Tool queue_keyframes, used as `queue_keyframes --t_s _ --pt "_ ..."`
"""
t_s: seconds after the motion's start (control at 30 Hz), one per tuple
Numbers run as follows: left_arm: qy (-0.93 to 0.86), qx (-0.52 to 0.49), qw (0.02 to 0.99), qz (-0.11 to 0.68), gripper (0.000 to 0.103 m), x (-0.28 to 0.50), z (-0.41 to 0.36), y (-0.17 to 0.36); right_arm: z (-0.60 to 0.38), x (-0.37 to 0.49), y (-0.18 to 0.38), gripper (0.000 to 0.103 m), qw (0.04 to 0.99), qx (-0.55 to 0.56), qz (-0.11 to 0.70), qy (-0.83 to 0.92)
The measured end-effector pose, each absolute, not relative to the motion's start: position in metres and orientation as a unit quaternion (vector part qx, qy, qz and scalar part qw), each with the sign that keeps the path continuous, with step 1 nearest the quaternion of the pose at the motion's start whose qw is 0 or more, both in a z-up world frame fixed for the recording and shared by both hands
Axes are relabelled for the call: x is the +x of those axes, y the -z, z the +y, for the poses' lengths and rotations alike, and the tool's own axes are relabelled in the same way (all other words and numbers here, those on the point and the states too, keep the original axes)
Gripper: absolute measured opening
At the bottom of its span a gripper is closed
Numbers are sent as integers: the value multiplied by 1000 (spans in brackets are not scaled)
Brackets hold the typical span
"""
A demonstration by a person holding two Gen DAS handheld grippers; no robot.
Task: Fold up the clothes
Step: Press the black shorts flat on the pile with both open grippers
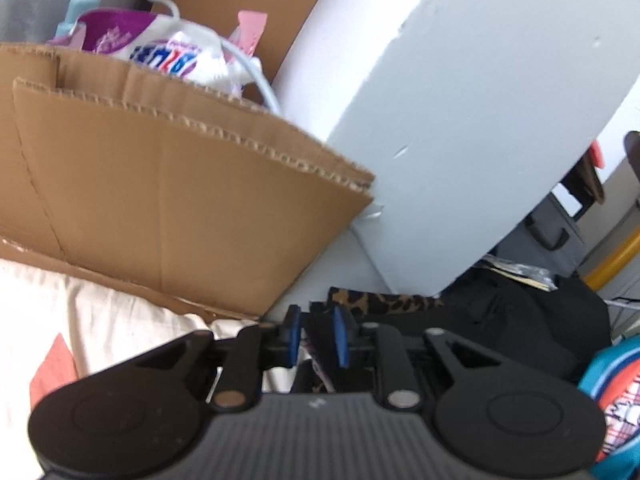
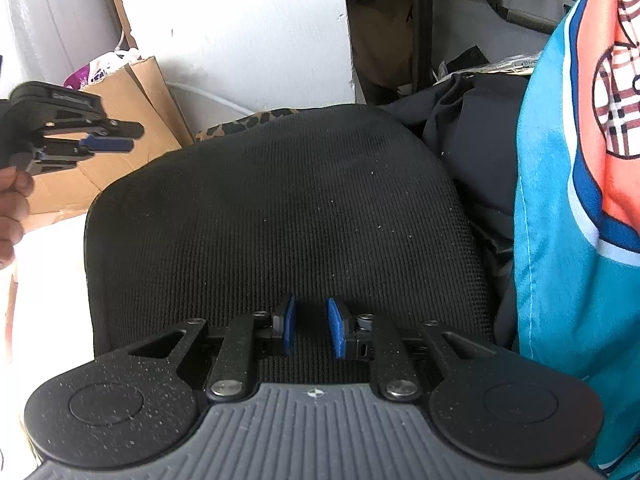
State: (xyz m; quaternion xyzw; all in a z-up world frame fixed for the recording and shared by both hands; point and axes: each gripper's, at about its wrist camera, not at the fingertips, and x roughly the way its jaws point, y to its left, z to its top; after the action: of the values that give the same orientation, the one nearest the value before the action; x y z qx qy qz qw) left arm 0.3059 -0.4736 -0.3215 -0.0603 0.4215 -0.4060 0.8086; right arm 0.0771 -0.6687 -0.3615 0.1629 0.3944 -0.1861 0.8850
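The right tool (image 2: 311, 328) has its two blue pads (image 2: 335, 330) apart, with nothing between them. It hangs just over a black mesh seat (image 2: 280, 208) that fills the space under and ahead of it. Close on its right side hangs a blue and orange shirt (image 2: 560, 208) with a checked patch. Past the seat on the right lies dark cloth (image 2: 472, 128). At the far edge of the seat a bit of leopard-print cloth (image 2: 248, 120) peeks out. Far ahead stands a white wall (image 2: 248, 32).

Off to the right tool's left, and higher, is the left tool (image 2: 120, 138), held by a hand (image 2: 12, 208). Behind it stands a cardboard box (image 2: 132, 104).

The left tool (image 1: 316, 334) also has its blue pads (image 1: 341, 336) apart, and they grip nothing. Just under it lies pale cloth (image 1: 120, 320) with a red patch (image 1: 54, 364) to its left. Just ahead of its pads is the leopard-print cloth (image 1: 384, 302), and to the right of that the dark cloth (image 1: 512, 320). At the tool's far right, low down, is the edge of the blue and orange shirt (image 1: 616, 392). To the left ahead stands the cardboard box (image 1: 168, 184), with a white and purple bag (image 1: 168, 48) inside. Beyond is a big white block (image 1: 460, 112).
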Motion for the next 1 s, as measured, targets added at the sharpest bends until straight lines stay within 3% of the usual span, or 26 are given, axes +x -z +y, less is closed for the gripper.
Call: queue_keyframes --t_s 0.17,0.33,0.47,0.6,0.7,0.77,0.87,1.0 --pt "453 -33 796 401 32 286 -468 301 -664 76 358 26 881 164 402 190" --pt "499 16 778 383 32 252 -477 295 -660 74 354 27 882 162 402 187" --pt "534 55 761 363 32 224 -493 298 -664 69 349 38 889 174 380 185" --pt "543 96 751 364 32 211 -503 315 -670 69 346 39 899 180 358 178" --pt "527 122 756 369 25 211 -504 335 -676 72 351 39 902 181 350 177" --pt "522 132 758 368 14 211 -504 338 -680 74 357 39 902 177 350 183" --pt "515 145 761 366 5 212 -505 339 -688 74 369 39 897 173 356 195" --pt "506 163 765 363 3 212 -506 342 -692 64 378 39 893 170 363 205"
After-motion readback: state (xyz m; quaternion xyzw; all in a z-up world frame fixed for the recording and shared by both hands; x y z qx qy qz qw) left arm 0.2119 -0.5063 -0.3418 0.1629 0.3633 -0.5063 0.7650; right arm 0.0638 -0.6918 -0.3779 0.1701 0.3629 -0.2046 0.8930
